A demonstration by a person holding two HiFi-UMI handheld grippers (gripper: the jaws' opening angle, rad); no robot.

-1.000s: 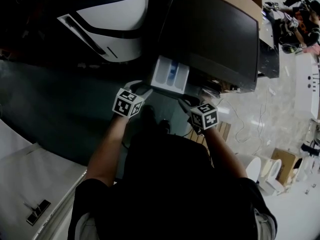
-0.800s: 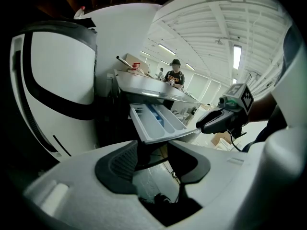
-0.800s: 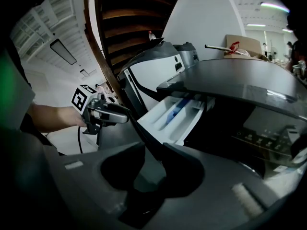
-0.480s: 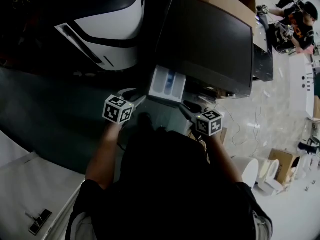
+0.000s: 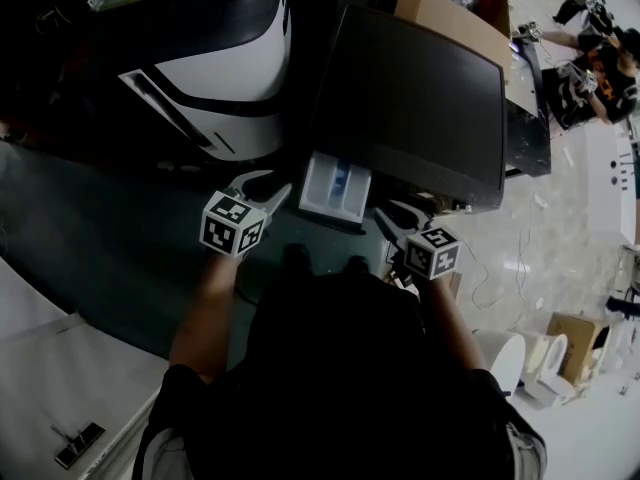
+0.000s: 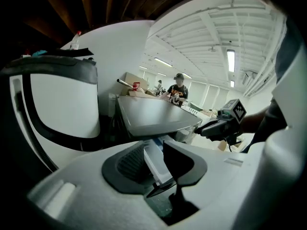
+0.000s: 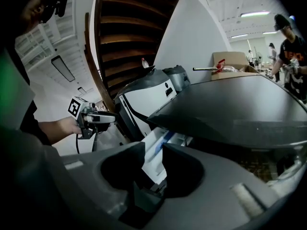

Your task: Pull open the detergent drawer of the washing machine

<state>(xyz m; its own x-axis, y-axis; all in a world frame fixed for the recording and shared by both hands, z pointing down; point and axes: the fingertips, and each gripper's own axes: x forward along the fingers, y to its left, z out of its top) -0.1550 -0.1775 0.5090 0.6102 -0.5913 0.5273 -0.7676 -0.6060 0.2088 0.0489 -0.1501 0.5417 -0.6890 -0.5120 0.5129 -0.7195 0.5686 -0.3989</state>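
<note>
The washing machine [image 5: 420,98] has a dark flat top, and its white detergent drawer [image 5: 335,186] stands pulled out from the front left corner. My left gripper [image 5: 268,188] hovers just left of the drawer without touching it. Its jaws are closing with nothing between the pads. My right gripper [image 5: 398,214] hangs open off the drawer's right front, also apart from it. In the left gripper view the drawer [image 6: 154,163] shows beyond the left gripper [image 6: 154,147], with the right gripper [image 6: 218,126] further off. The right gripper view shows the drawer [image 7: 160,145] past the right gripper [image 7: 153,153].
A white and black appliance [image 5: 220,58] stands to the left of the washer. A cardboard box [image 5: 450,8] sits behind it, and people [image 5: 600,58] work at the far right. A dark mat [image 5: 100,228] covers the floor on the left, with a white table [image 5: 60,368] at lower left.
Both grippers have drawn back from the drawer's front corners and risen a little. The drawer stays pulled out.
</note>
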